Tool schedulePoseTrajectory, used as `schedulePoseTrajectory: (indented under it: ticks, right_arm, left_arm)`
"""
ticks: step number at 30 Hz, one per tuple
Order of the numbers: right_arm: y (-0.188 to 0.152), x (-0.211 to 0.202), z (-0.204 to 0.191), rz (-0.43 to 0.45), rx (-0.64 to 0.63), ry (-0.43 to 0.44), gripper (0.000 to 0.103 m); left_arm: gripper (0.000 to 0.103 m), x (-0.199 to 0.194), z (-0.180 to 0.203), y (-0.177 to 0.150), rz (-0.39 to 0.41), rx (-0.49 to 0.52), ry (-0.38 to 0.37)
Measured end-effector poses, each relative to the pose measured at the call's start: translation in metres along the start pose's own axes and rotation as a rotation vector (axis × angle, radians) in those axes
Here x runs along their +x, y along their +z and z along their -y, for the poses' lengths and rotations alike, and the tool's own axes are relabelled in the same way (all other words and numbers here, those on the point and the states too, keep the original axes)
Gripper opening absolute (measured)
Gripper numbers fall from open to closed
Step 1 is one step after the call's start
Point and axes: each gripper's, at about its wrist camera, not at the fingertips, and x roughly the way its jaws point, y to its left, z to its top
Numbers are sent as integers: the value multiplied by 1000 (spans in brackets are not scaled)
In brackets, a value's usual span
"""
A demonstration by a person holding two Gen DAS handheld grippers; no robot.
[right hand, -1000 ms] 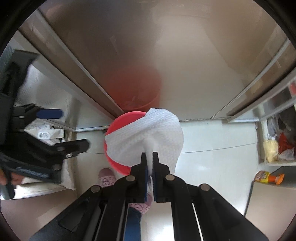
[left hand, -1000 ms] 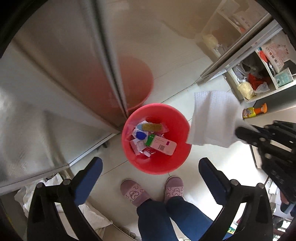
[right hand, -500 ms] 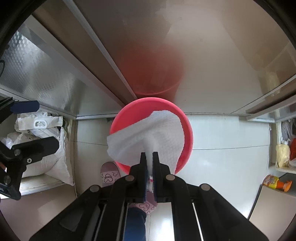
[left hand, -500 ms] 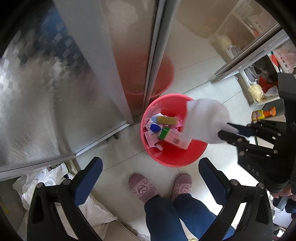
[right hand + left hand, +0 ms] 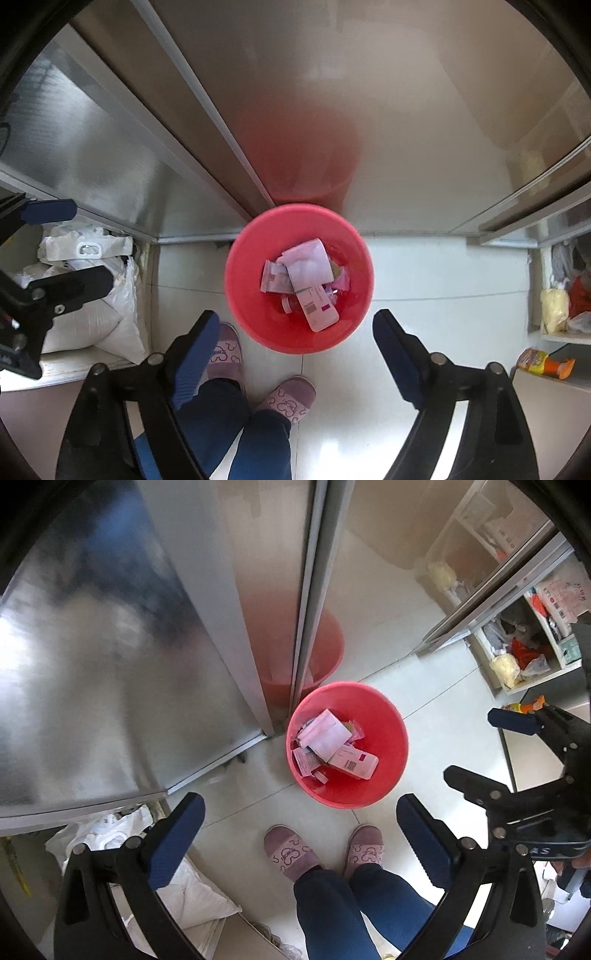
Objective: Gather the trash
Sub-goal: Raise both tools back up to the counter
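Right hand-held gripper (image 5: 291, 328) above the bin (image 5: 236, 291), jaws opening with nothing between them; left hand-held gripper (image 5: 301, 812) spread wide and empty.

Status: a white wipe (image 5: 308, 267) lies inside the red bin on top of the other trash, beside a white carton (image 5: 319, 308) with a barcode label and some small wrappers. This item therefore counts as deposited. Both grippers point down at the bin, neither touching it. Remaining work, as a judgement: no loose trash shows on the floor (image 5: 424, 269) around the bin, so any further items must lie outside both views. Surroundings: the bin stands on pale glossy floor tiles, close against brushed-metal panels (image 5: 332, 92) that reflect its red. White sacks (image 5: 92, 317) sit to one side; open shelves (image 5: 524, 653) with packets sit to the other. The person's slippered feet (image 5: 290, 853) stand just beside the bin.
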Motion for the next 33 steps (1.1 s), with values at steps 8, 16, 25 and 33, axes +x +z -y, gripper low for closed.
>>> schedulePoseTrajectory:
  ticks: [8,16,25,33]
  right_arm:
    - [9,-122,-30,100,-45,-7,95]
    - [29,-252,-56,216,-48,-55,102]
    - [73,-333,-86,296,-99,12,102]
    - [132,-365,-145,367,-209,73,102]
  left_arm:
    - [103,-121,0,-5,74,-18,14]
    - [103,-249,0,-17,157,-64,19]
    - [103,-353,-26,-10,272,-146,91]
    - [103,-408,-97,5,331,-226,147]
